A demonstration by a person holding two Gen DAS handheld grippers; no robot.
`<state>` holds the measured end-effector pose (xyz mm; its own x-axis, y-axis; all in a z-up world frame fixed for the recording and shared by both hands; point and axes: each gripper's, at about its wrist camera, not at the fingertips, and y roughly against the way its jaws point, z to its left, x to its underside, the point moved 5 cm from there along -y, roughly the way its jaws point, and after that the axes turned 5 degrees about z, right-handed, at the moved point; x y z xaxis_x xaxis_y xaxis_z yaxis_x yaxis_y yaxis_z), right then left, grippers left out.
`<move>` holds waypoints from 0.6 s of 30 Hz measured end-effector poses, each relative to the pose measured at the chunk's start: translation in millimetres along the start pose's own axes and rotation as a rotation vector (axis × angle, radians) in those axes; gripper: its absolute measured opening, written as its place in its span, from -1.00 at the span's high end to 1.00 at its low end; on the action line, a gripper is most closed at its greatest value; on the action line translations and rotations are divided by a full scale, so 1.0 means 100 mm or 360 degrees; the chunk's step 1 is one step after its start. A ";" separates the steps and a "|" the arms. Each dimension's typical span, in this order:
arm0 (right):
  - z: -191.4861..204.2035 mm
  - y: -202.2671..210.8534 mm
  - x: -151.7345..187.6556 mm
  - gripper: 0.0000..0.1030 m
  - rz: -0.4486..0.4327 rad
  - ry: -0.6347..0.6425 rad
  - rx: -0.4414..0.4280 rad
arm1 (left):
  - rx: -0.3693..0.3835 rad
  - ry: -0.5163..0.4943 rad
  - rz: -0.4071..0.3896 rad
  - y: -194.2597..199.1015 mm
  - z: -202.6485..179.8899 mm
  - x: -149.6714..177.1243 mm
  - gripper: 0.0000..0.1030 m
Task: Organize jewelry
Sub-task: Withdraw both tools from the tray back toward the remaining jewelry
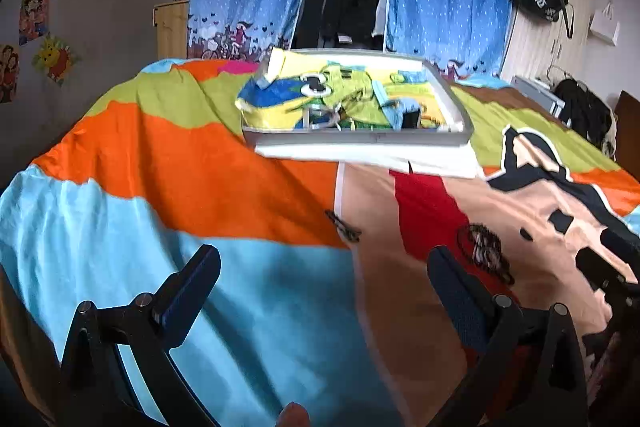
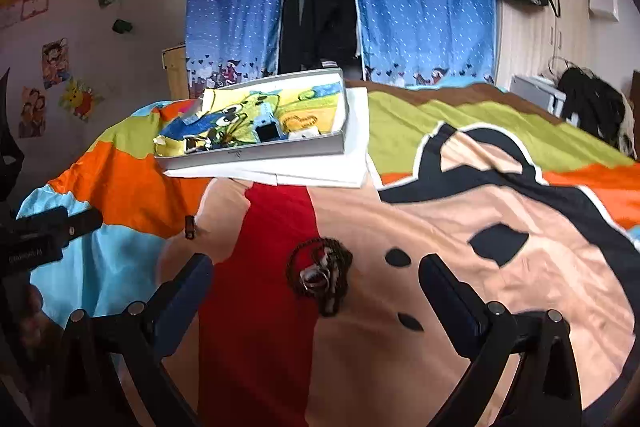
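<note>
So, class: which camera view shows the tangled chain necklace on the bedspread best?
The right wrist view: the chain necklace lies centred between the open fingers, fairly sharp. The left wrist view shows it off right, blurred, near one finger.

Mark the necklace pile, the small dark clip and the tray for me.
necklace pile (image 2: pixel 320 273): right wrist view, middle of the tangled chain.
small dark clip (image 2: pixel 190 227): right wrist view, its body.
tray (image 2: pixel 280 149): right wrist view, near grey wall.

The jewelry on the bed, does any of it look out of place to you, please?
Yes. A tangled chain necklace lies in a heap on the bedspread, and a small dark clip sits apart to its left, both outside the grey tray, which already holds small items. Both grippers are open.
</note>
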<state>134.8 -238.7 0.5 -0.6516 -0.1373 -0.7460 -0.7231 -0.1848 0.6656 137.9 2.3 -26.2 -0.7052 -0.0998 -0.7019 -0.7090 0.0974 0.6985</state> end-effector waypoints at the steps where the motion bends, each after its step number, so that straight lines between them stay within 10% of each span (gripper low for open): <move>1: -0.02 0.00 0.03 -1.00 0.0009 -0.0015 0.0004 | -0.0001 0.0002 0.0011 -0.01 -0.01 0.03 -0.97; 18: -0.21 -0.28 0.43 -1.00 0.0299 -0.0169 -0.0084 | -0.0008 -0.0061 0.0241 -0.23 -0.18 0.48 -0.97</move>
<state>131.6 -260.0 -50.9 -0.7961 -0.0712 -0.6010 -0.5758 -0.2167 0.7884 120.9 -22.1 -73.5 -0.8036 -0.0462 -0.5933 -0.5946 0.1035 0.7973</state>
